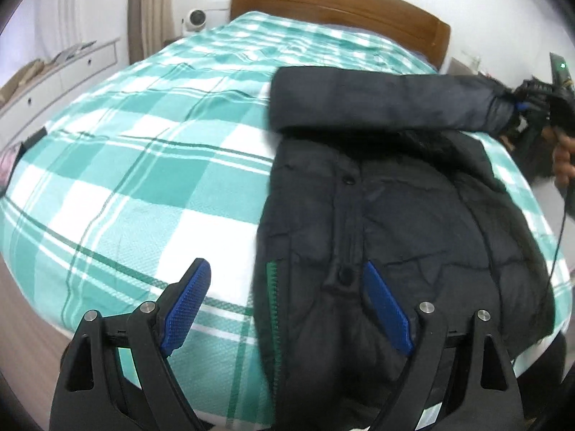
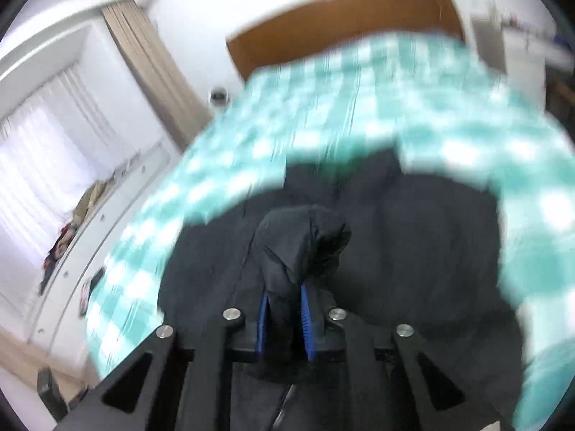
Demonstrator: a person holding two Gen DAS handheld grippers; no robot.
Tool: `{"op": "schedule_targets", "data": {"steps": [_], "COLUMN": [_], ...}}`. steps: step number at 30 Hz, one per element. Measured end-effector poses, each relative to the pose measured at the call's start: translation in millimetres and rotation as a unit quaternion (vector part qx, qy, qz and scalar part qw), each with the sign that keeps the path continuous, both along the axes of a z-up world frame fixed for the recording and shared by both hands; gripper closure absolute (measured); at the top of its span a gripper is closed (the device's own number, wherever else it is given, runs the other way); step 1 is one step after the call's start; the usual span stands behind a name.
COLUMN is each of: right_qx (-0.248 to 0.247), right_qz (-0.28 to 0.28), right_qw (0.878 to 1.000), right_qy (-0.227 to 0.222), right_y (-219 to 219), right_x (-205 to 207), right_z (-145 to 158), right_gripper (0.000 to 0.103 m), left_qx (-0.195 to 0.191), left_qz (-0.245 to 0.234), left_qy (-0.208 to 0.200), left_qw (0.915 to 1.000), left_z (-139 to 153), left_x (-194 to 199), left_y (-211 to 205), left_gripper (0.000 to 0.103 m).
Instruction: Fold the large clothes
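A dark navy padded jacket [image 1: 395, 222] lies front-up on the bed's right side. One sleeve [image 1: 377, 100] stretches across its top toward the right. My left gripper [image 1: 287, 283] is open and empty, above the jacket's left hem edge. My right gripper [image 1: 528, 107] shows at the far right, shut on the sleeve cuff. In the blurred right wrist view, my right gripper [image 2: 284, 309] is shut on the bunched cuff [image 2: 305, 240], with the jacket body [image 2: 413, 251] below it.
The bed carries a teal and white plaid cover [image 1: 143, 165] and a brown wooden headboard [image 1: 341, 0]. A white dresser [image 1: 46, 82] stands along the left wall. A small white fan [image 1: 196, 19] sits beside the headboard. A cable [image 1: 560, 230] hangs at the right.
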State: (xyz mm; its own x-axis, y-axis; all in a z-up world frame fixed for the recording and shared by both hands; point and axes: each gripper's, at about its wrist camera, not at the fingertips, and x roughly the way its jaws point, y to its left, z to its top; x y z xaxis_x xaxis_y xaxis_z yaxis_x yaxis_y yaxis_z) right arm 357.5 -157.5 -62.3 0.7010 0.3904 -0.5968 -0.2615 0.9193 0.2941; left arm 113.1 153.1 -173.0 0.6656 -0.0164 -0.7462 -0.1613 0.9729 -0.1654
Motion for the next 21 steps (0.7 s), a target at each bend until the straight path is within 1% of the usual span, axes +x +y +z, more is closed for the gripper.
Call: {"op": "schedule_targets", "data": {"steps": [2, 3, 5, 6, 7, 9, 11, 13, 15, 16, 17, 18, 19, 21], "right_qx": [-0.001, -0.003, -0.008, -0.013, -0.022, -0.033, -0.027, -0.023, -0.023, -0.028, -0.037, -0.043, -0.051, -0.076], "right_qz": [-0.038, -0.054, -0.079, -0.089, -0.100, -0.121, -0.132, -0.138, -0.141, -0.143, -0.145, -0.145, -0.149, -0.161], "right_qw": [0.999, 0.999, 0.997, 0.996, 0.994, 0.989, 0.984, 0.983, 0.983, 0.982, 0.980, 0.980, 0.980, 0.981], "right_qy": [-0.012, -0.009, 0.005, 0.017, 0.039, 0.080, 0.114, 0.120, 0.118, 0.121, 0.128, 0.130, 0.122, 0.076], "right_y": [-27, -39, -60, -70, -79, -92, -102, -106, -105, -106, -106, -108, -109, -110], "right_x": [28, 40, 61, 70, 79, 79, 77, 72, 67, 65, 65, 64, 61, 44], "right_z": [11, 10, -3, -15, -35, -73, -108, -128, -132, -131, -129, -126, -117, -92], "right_gripper": [0.088, 0.088, 0.088, 0.088, 0.088, 0.088, 0.088, 0.082, 0.071, 0.064, 0.044, 0.032, 0.032, 0.032], "left_qx": [-0.004, -0.003, 0.004, 0.008, 0.010, 0.017, 0.024, 0.029, 0.035, 0.039, 0.043, 0.043, 0.041, 0.034], "left_qz": [0.002, 0.001, -0.003, -0.006, -0.009, -0.014, -0.019, -0.024, -0.036, -0.039, -0.042, -0.044, -0.046, -0.057], "left_qy": [-0.005, -0.007, -0.006, -0.004, -0.001, 0.006, 0.014, 0.021, 0.023, 0.019, 0.011, 0.003, -0.006, -0.028], "left_qw": [1.0000, 1.0000, 1.0000, 0.9999, 0.9999, 0.9997, 0.9994, 0.9991, 0.9985, 0.9983, 0.9982, 0.9981, 0.9981, 0.9974], "left_z": [3, 4, 4, 3, 1, -2, -5, -7, -2, 4, 13, 22, 29, 44], "left_x": [3, 4, 9, 12, 16, 23, 29, 34, 48, 55, 66, 77, 88, 122], "left_y": [1, 0, -5, -7, -8, -10, -13, -13, -16, -16, -17, -18, -18, -21], "left_gripper": [0.015, 0.015, 0.015, 0.015, 0.015, 0.015, 0.015, 0.015, 0.015, 0.015, 0.015, 0.015, 0.015, 0.008]}}
